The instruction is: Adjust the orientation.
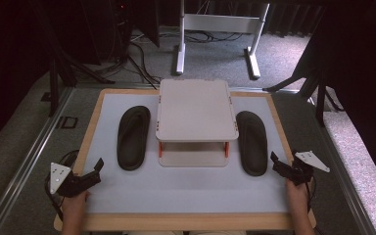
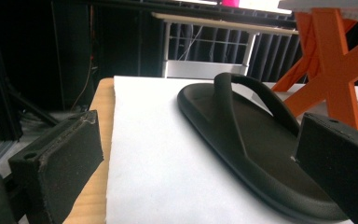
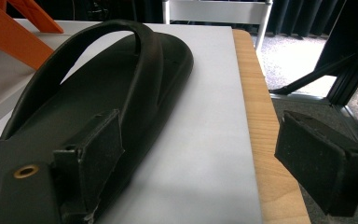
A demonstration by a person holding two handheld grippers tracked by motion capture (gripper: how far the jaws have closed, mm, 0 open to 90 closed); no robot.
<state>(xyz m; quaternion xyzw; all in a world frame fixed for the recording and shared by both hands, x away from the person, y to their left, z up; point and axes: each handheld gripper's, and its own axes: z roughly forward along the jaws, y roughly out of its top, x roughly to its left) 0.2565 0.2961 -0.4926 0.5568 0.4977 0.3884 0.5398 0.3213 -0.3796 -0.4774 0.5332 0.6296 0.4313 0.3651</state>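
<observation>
Two black flip-flops lie on the white mat (image 1: 186,188), one on each side of a small beige two-level rack (image 1: 196,110). The left flip-flop (image 1: 133,137) (image 2: 251,140) is just ahead of my left gripper (image 1: 98,171) (image 2: 199,135), which stands open and empty near the mat's front left corner. At the mat's right edge my right gripper (image 1: 275,164) (image 3: 200,135) is also open, close beside the heel of the right flip-flop (image 1: 252,142) (image 3: 98,84). Its left jaw is low beside the sole, apart from it, and nothing is gripped.
The rack stands on orange legs (image 2: 331,60) (image 3: 9,32) between the flip-flops. The mat lies on a wooden board (image 1: 90,127) with a metal frame around it. Behind the table are a white stand (image 1: 215,34), cables and dark curtains. A hand (image 1: 73,210) holds each gripper.
</observation>
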